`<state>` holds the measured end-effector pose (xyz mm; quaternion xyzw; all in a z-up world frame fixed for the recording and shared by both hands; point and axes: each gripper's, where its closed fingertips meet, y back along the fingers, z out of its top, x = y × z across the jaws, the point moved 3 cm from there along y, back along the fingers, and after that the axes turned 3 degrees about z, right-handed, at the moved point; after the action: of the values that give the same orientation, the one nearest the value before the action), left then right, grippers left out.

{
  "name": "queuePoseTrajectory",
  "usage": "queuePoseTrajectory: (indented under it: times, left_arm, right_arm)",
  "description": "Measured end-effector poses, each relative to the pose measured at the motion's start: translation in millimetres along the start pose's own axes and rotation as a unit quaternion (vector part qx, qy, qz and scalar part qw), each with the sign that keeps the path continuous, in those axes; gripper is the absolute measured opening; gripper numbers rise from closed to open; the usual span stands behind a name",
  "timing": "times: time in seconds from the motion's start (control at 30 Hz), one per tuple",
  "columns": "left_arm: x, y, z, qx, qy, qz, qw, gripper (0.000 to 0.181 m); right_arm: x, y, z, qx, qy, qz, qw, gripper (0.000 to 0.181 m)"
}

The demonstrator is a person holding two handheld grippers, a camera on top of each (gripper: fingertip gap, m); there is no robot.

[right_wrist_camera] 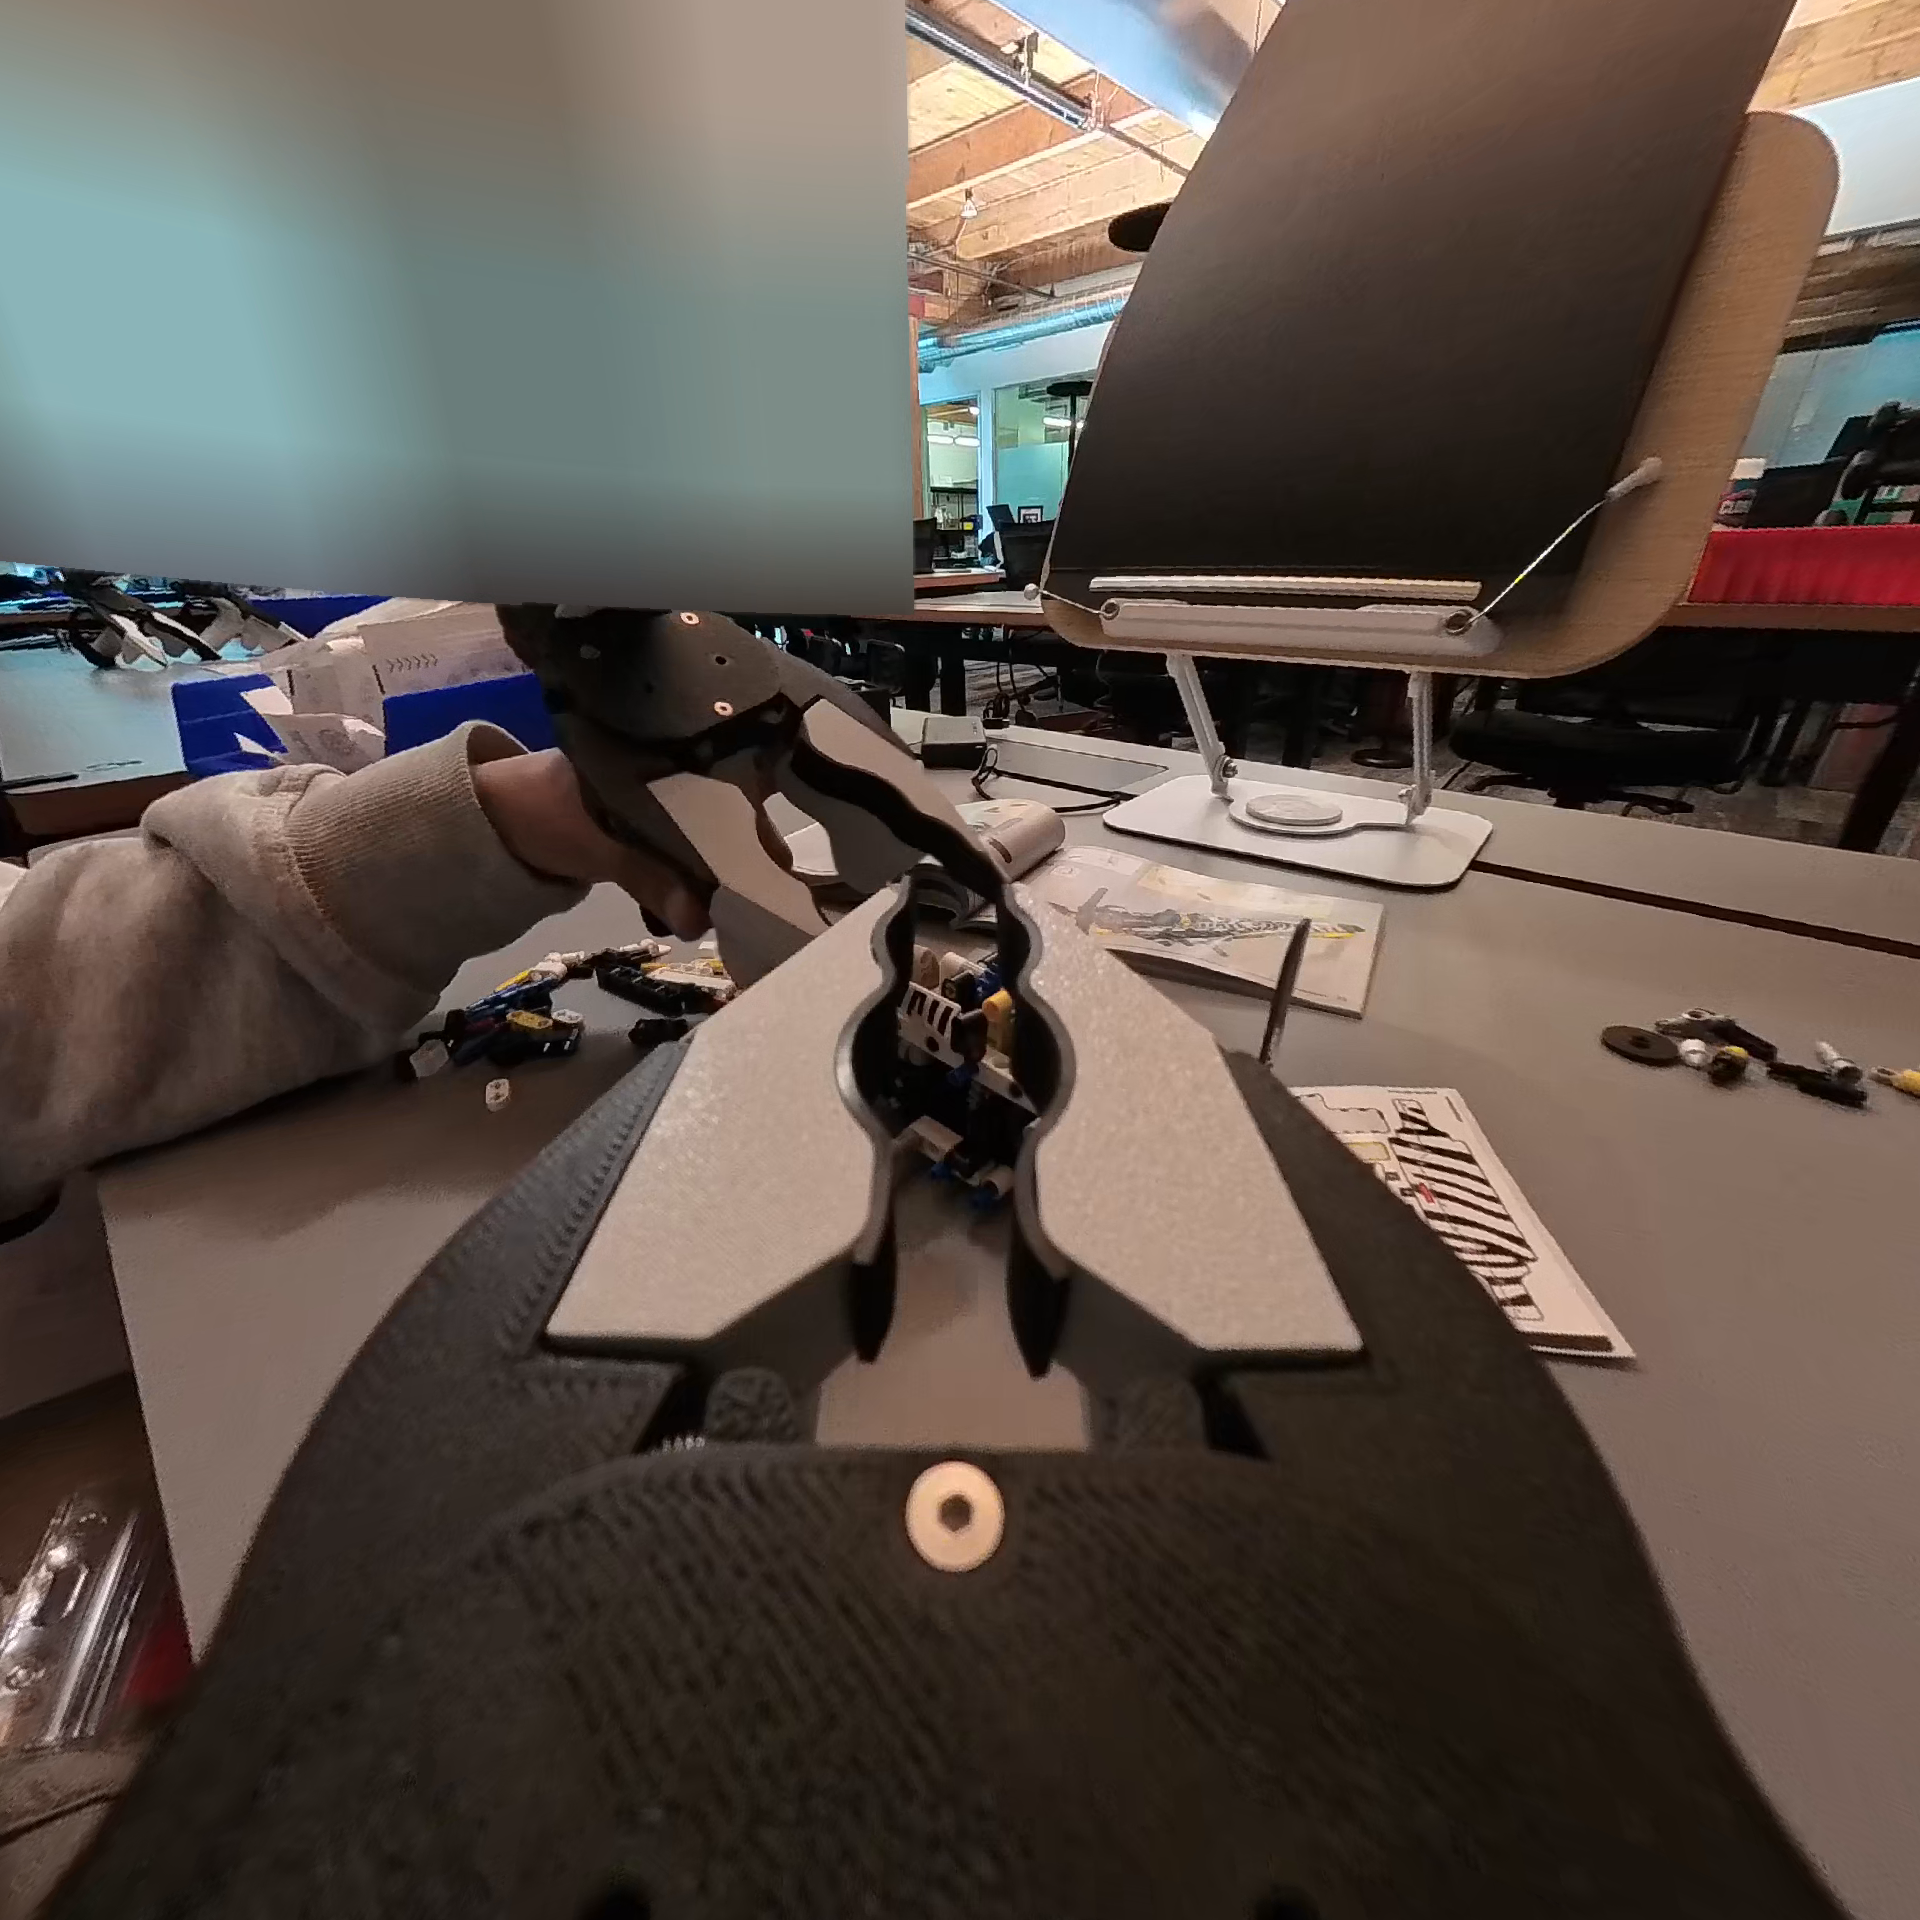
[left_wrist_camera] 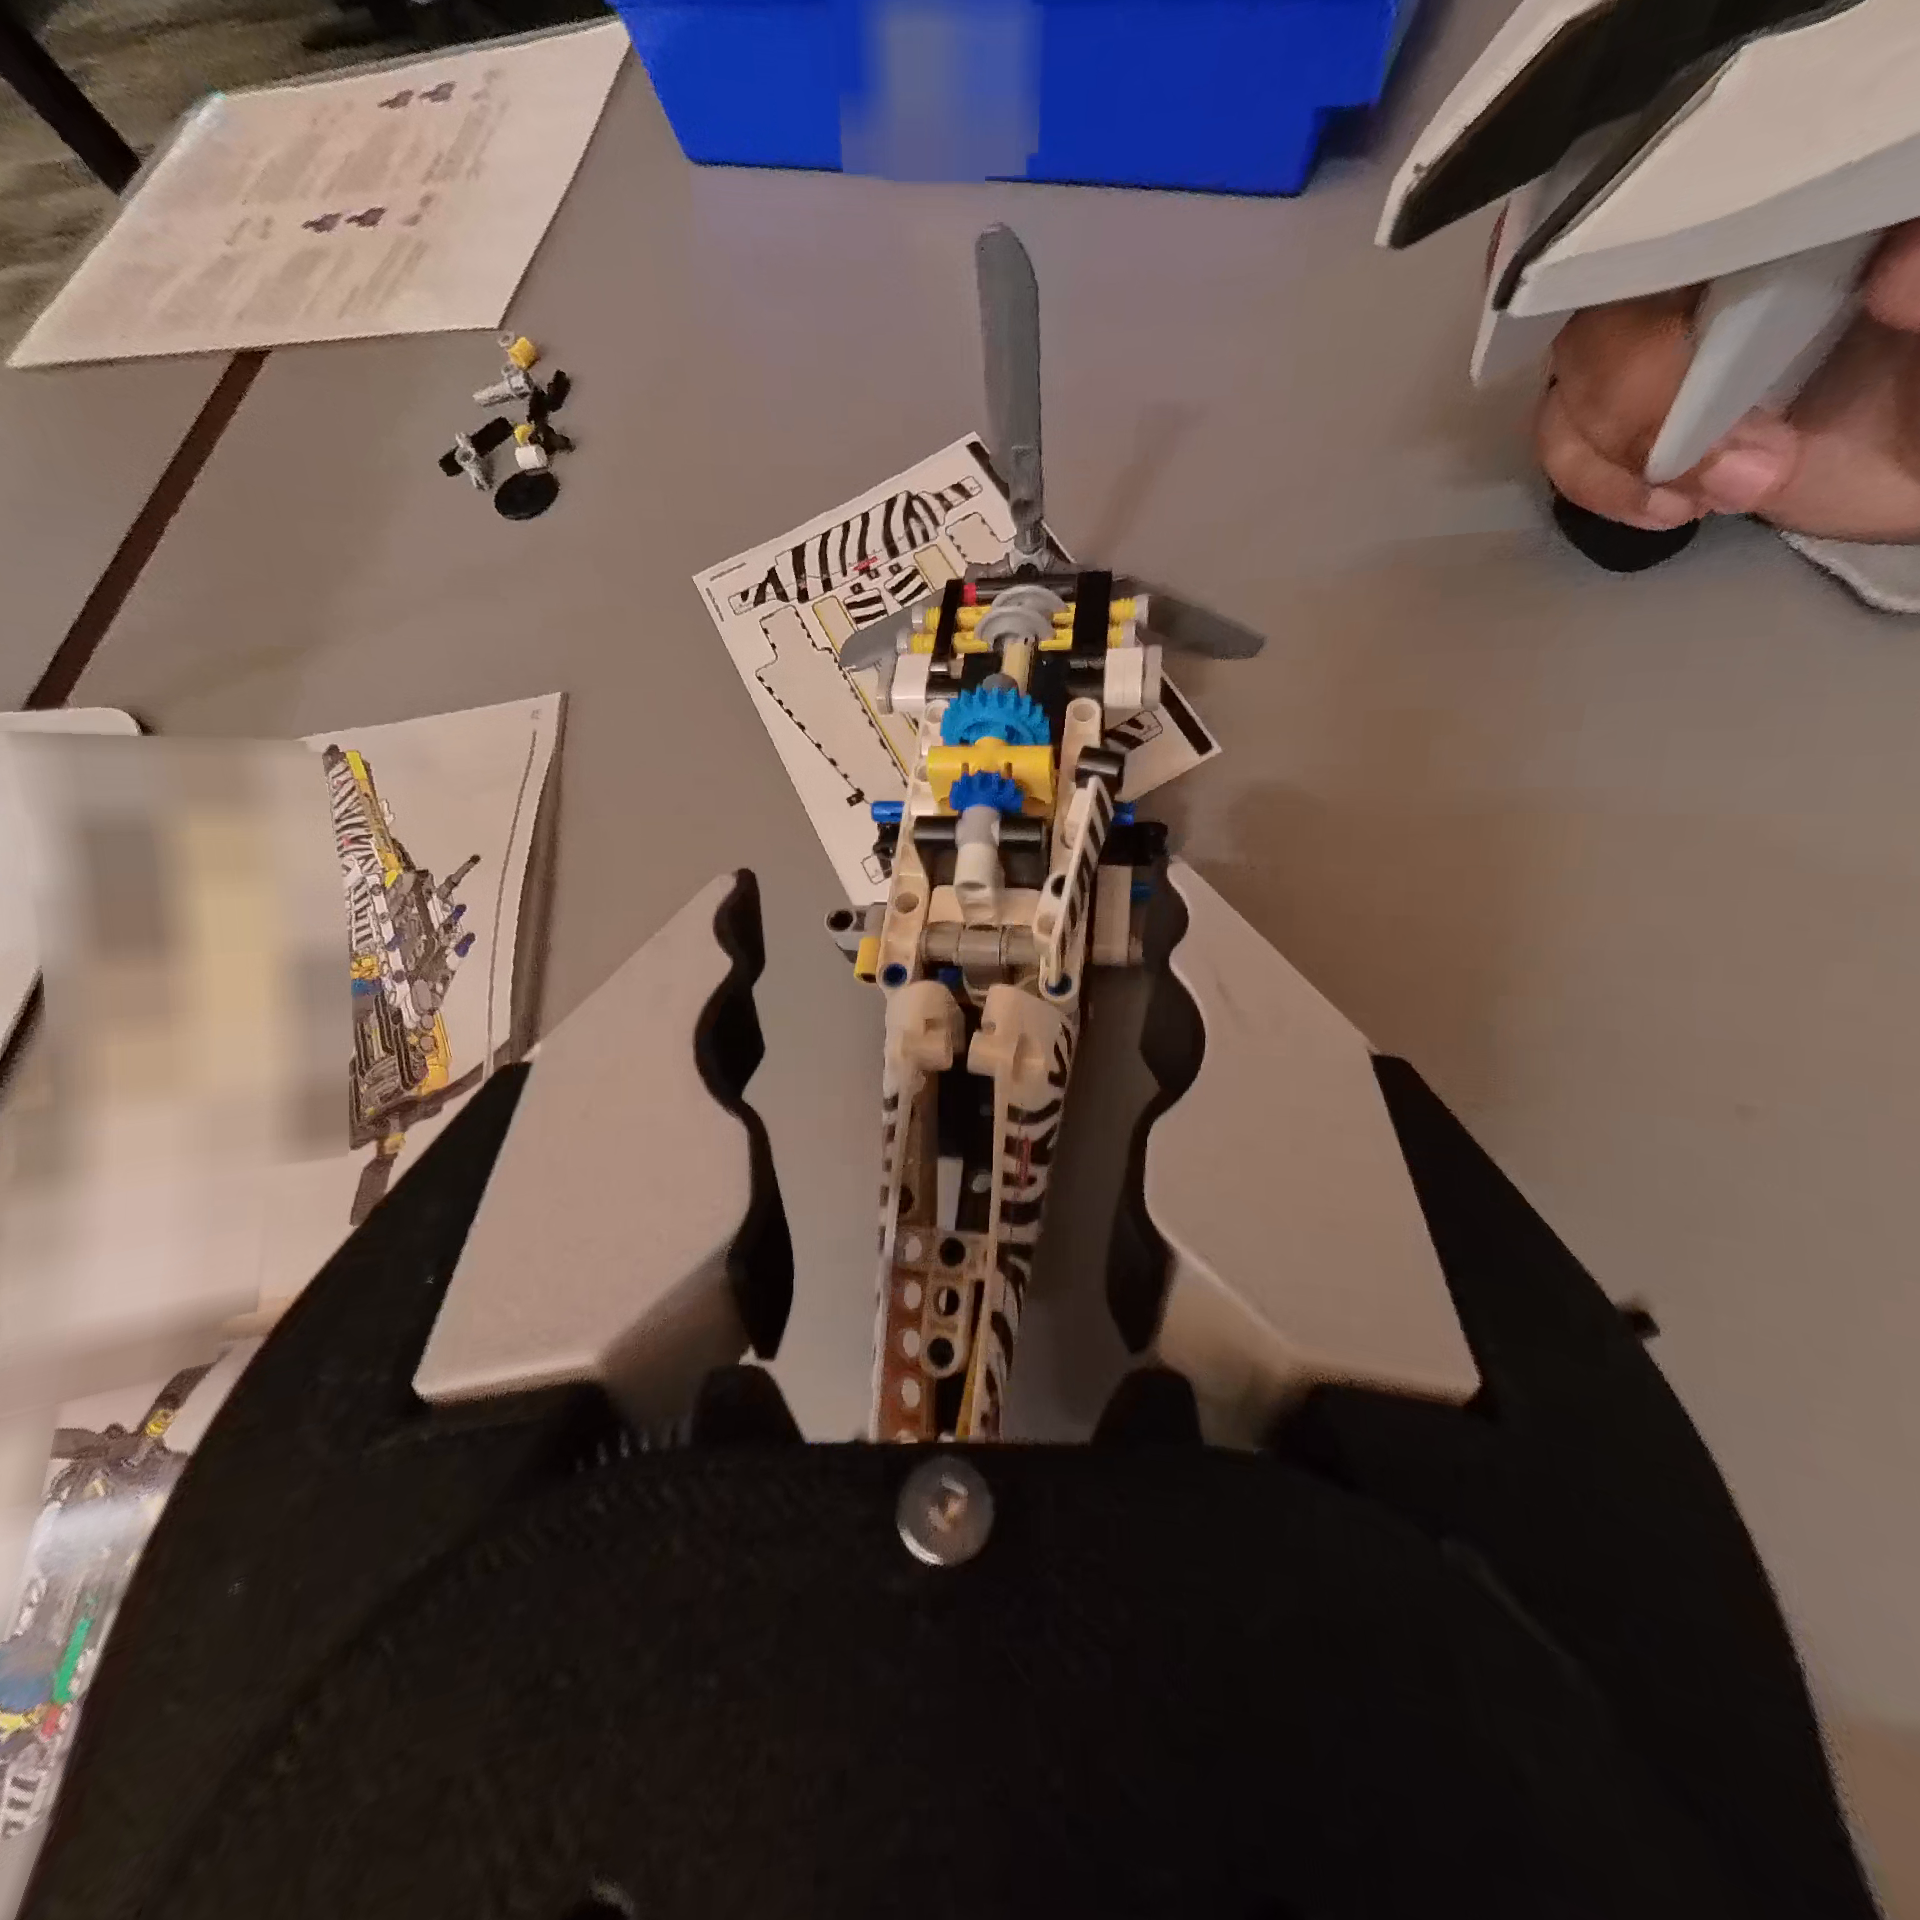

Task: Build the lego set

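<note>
Grey table (left_wrist_camera: 1455,831): carries the whole job, with a blue bin (left_wrist_camera: 997,94) at the far edge.
Lego model (left_wrist_camera: 987,935): zebra-striped fuselage, lies flat along the table, nose pointing away and resting on a sticker sheet (left_wrist_camera: 790,665).
Nose detail: grey propeller (left_wrist_camera: 1013,364) fitted, blue gears (left_wrist_camera: 987,717) exposed on top behind it.
Left gripper (left_wrist_camera: 958,888): spread wide, straddles the fuselage at mid-body; right-hand finger just beside the model's flank, left-hand finger clear of it, so nothing pinched.
Right gripper (right_wrist_camera: 954,914): held up in a hand (left_wrist_camera: 1714,436) well off to the model's right, aimed back at it; fingers drawn close with a narrow gap, possibly holding nothing, though the blurred tips leave a small piece unproven.
Loose parts (left_wrist_camera: 514,426): small cluster of grey, yellow and black pieces with a black disc, far left of the model, untouched.
Second pile (right_wrist_camera: 551,997): more bricks scattered near the sleeve.
Instruction booklet (left_wrist_camera: 436,883): open at left, showing the striped aircraft.
Step in hand: judged mid-build, body largely assembled, left tool lining up to steady or lift it.
Next move calls for: closing squarely on the stiff beam section, away from gears and propeller, then bringing the right tool in with the next part.
Risk: squeezing the tapered tail could twist the model on the slick sticker sheet.
</note>
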<state>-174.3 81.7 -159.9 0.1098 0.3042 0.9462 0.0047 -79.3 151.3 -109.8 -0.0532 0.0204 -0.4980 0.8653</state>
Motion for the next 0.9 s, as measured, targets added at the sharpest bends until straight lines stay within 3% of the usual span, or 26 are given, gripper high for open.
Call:
queuePoseTrajectory:
  times: [0.2,0.4,0.53,0.67,0.9]
  left_arm:
    - [-0.6,-7.7,2.3,0.026,-0.020,0.041,0.999,0.069]
    - [-2.0,-8.9,2.8,0.033,-0.016,0.036,0.999,0.063]
    - [-2.7,-8.4,5.5,0.022,-0.009,0.027,0.999,0.039]
    - [-2.8,-8.0,3.9,0.022,0.002,0.016,1.000,0.039]
    - [-4.9,-11.3,-3.4,0.047,-0.004,0.012,0.999,0.067]
  right_arm:
    - [0.4,-0.5,0.1,0.000,0.000,0.001,1.000,0.012]
    - [0.8,-0.9,0.3,-0.002,0.000,0.003,1.000,0.012]
    - [1.0,-1.4,0.4,-0.002,0.000,0.004,1.000,0.012]
    - [1.1,-1.8,0.1,-0.001,0.000,0.005,1.000,0.012]
    - [1.3,-2.6,0.1,0.000,-0.001,0.006,1.000,0.012]
